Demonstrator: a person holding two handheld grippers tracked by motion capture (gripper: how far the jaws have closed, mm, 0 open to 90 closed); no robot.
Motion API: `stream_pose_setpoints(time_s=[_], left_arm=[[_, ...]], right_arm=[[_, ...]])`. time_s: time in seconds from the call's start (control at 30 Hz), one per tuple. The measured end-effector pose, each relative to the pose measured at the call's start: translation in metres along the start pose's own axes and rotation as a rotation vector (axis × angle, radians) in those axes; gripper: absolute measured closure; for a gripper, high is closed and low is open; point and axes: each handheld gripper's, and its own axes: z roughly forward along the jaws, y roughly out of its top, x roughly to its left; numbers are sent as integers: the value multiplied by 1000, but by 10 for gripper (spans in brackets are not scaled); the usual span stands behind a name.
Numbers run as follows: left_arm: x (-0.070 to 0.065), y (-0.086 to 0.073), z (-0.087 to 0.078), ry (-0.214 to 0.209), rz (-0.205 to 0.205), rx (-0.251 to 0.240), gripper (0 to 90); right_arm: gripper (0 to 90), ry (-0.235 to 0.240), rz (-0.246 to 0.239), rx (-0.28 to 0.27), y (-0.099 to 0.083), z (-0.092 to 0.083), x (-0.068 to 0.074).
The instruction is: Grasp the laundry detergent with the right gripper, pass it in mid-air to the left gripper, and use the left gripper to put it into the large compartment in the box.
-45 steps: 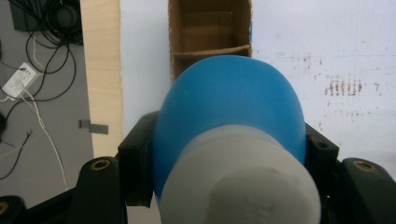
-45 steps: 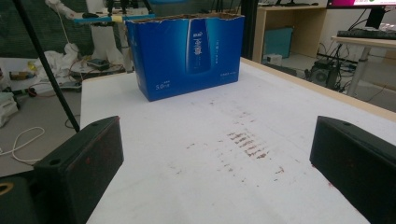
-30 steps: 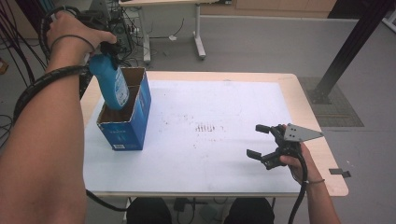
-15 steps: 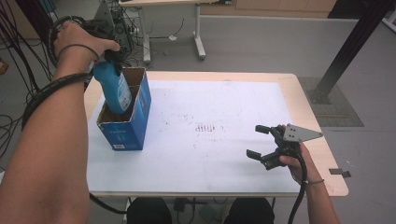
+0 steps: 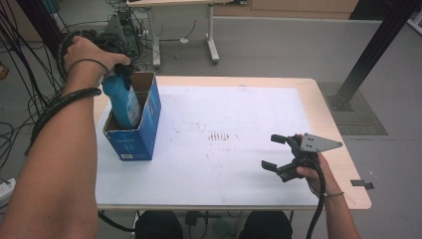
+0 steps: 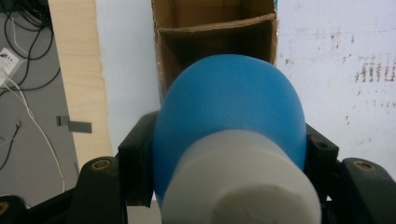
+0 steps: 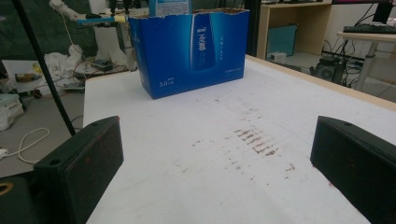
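A blue bottle (image 5: 123, 101) with a white cap (image 6: 243, 186) stands partly inside an open blue carton (image 5: 134, 137) at the table's left side. My left gripper (image 5: 119, 69) is shut on the bottle's neck from above, its black jaws pressing both sides of the blue shoulder (image 6: 229, 107). Below the bottle, the carton's brown cardboard compartments (image 6: 215, 28) show. My right gripper (image 5: 278, 152) rests low over the table's front right, held open with nothing between its jaws. It looks across the table at the carton (image 7: 191, 51), with the bottle (image 7: 170, 7) rising out of its top.
A white sheet with reddish-brown marks (image 5: 219, 137) covers the wooden table (image 5: 343, 164). Cables (image 5: 25, 74) hang off the left edge. A desk frame (image 5: 211, 35) and a black post (image 5: 368, 55) stand on the floor beyond.
My left gripper has lowered the bottle deeper into the carton. The right gripper has stayed put.
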Motion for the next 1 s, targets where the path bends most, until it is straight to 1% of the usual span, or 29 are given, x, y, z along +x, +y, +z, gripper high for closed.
stream_pose_setpoints(time_s=[0.17, 0.2, 0.43, 0.67, 0.73, 0.87, 1.0], left_arm=[[0, 2, 13, -8, 0, 13, 373], [0, 2, 13, -8, 0, 13, 373], [-1, 5, 28, -11, 8, 34, 374], [-1, 5, 42, -22, 11, 39, 374], [0, 5, 45, -26, 6, 41, 374], [-1, 6, 50, -21, 6, 50, 374], [-2, 5, 55, -10, 6, 47, 374]], right_arm=[[24, 0, 2, 1, -1, 0, 0], [24, 0, 2, 1, -1, 0, 0], [24, -1, 5, 2, -2, -1, 0], [24, -1, 3, 5, -2, 0, 0], [24, -1, 4, 7, -1, 0, 0], [24, 0, 5, 9, -2, 0, 0], [24, 0, 5, 7, -2, 0, 0]])
